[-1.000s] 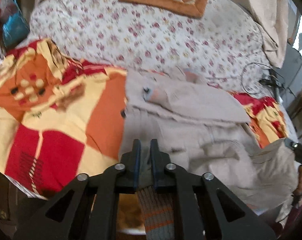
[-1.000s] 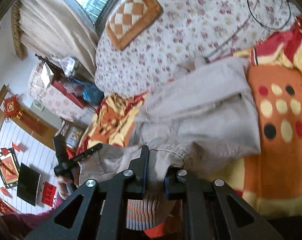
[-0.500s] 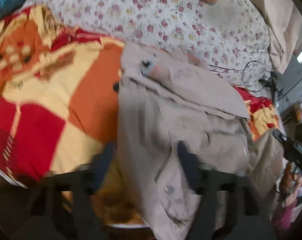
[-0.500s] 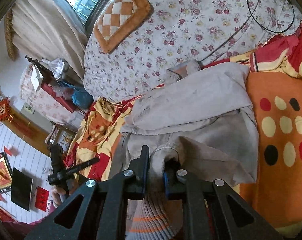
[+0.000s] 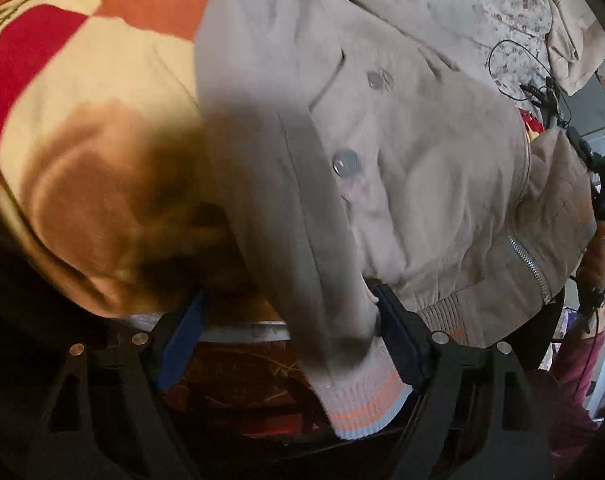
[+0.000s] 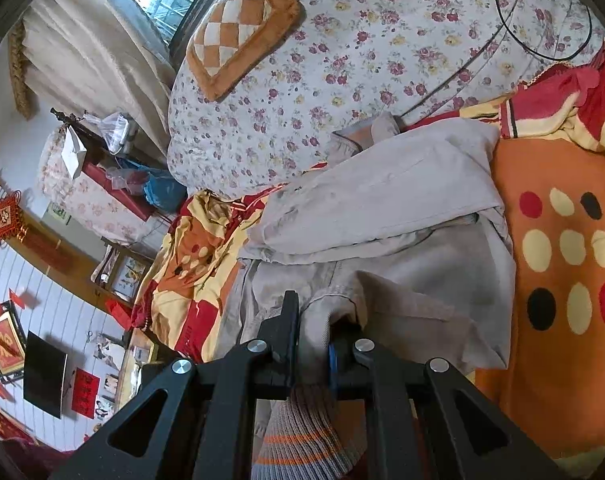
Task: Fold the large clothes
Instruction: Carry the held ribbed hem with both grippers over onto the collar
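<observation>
Jacket (image 6: 382, 208), hem seemingly between right fingers (image 6: 290, 320).

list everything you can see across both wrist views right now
jacket: one, beige with striped ribbed cuffs, spread on the blanket
blanket: one, orange, red and cream with dots, under the jacket
bedspread: one, white with dark red flowers, behind the blanket
cushion: one, orange and cream checks, on the bedspread
cable: one, black, looped on the bedspread
left gripper: black, jaws just opened, sleeve cuff loose between them
right gripper: black, shut on a jacket fold
</observation>
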`<state>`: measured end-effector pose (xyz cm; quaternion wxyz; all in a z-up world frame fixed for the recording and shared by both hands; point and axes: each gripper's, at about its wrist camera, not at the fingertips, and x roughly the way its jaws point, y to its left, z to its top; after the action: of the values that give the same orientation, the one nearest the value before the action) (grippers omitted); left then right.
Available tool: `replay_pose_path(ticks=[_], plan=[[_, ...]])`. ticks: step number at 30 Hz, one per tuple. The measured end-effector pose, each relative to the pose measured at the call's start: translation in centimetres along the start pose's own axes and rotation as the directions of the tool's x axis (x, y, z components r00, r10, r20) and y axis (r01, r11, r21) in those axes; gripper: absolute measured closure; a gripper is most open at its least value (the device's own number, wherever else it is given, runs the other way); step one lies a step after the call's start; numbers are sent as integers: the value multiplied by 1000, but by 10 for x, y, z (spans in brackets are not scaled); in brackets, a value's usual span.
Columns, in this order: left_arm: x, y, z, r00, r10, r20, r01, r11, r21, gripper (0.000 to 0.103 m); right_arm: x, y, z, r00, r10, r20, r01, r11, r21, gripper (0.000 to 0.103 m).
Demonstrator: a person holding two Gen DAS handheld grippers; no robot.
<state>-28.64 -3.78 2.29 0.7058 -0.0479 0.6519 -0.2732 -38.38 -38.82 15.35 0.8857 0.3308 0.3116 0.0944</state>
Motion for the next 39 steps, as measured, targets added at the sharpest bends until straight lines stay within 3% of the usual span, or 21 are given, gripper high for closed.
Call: replay_pose_path(ticks=[2,3,4,5,7,12,16,20,22,26,28,34,36,39], plan=[[3,-2,0,1000,-21,5,21,1000,2,21,0,2,-1,1000,-2,2,2,1000,-2,92],[4,-3,0,1000,-29,-1,29,1000,4,35,-1,2,-2,1000,-2,4,2,1000,-5,92],[4,-7,0,999,-45,-19,45,999,23,70,-3,3,-2,1000,0,7,0,1000,-7,92],[3,-12,1,998,-55,-39,57,997,56,87,-4,3,-3,1000,2,8,-2,1000,-7,92],[-11,-21,4,998,-56,5,56,993,101,94,-5,1,-5,1000,2,8,-2,1000,-4,92],[-72,-36,37,974,-126,186,99,984,146,96,-11,-3,1,999,-1,36,0,1000,21,92],[-115,-38,88,923,-94,374,43,989,143,96,-13,-10,18,996,2,87,-7,998,54,92],[-132,-33,141,867,-79,493,28,994,110,96,-9,-17,46,990,-14,142,1,996,90,93],[-127,-31,171,852,-61,520,20,996,84,96,-6,-21,61,986,-29,163,12,995,101,93],[-96,-30,229,858,1,514,-22,999,35,96,11,-34,98,978,-78,192,53,990,134,93],[-81,-27,254,869,19,495,-24,1000,5,96,23,-42,113,976,-108,187,81,986,144,93],[-40,-20,301,871,102,480,-88,995,-52,96,77,-76,151,959,-242,148,222,965,138,93],[-22,-16,315,885,122,448,-100,992,-73,95,99,-86,160,937,-319,142,306,946,104,93],[-4,-2,332,917,101,387,-64,992,-109,91,118,-107,170,940,-325,99,310,940,141,87]])
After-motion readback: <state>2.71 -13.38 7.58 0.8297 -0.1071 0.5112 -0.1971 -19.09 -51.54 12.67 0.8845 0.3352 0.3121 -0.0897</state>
